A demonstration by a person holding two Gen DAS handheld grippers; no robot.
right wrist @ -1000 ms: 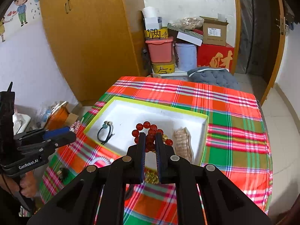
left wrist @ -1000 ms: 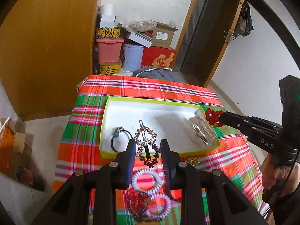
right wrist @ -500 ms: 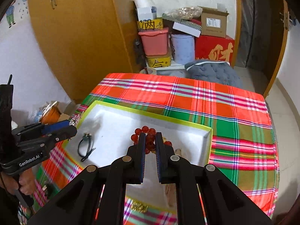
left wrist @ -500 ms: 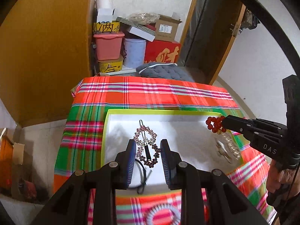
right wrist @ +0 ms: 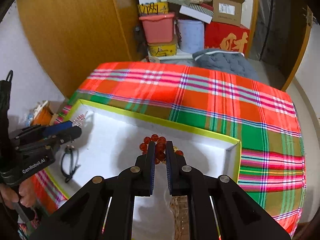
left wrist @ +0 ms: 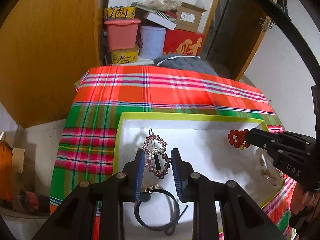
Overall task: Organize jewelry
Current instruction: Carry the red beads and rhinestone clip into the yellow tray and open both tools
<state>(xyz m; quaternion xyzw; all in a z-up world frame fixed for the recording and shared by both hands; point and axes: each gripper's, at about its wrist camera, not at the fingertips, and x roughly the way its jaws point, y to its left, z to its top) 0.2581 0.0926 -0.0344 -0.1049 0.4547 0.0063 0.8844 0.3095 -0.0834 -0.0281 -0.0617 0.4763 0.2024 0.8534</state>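
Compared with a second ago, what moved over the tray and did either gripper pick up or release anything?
Both grippers advanced from the tray's near edge to over its white floor and came lower. The left gripper carried the rhinestone hair clip past the black hair tie; the right gripper carried the red bead bracelet inward. Nothing was picked up or released. The tray and the hair tie stayed put.

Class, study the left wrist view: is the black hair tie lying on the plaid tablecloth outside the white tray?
No, the black hair tie lies on the floor of the white tray, inside its yellow-green rim.
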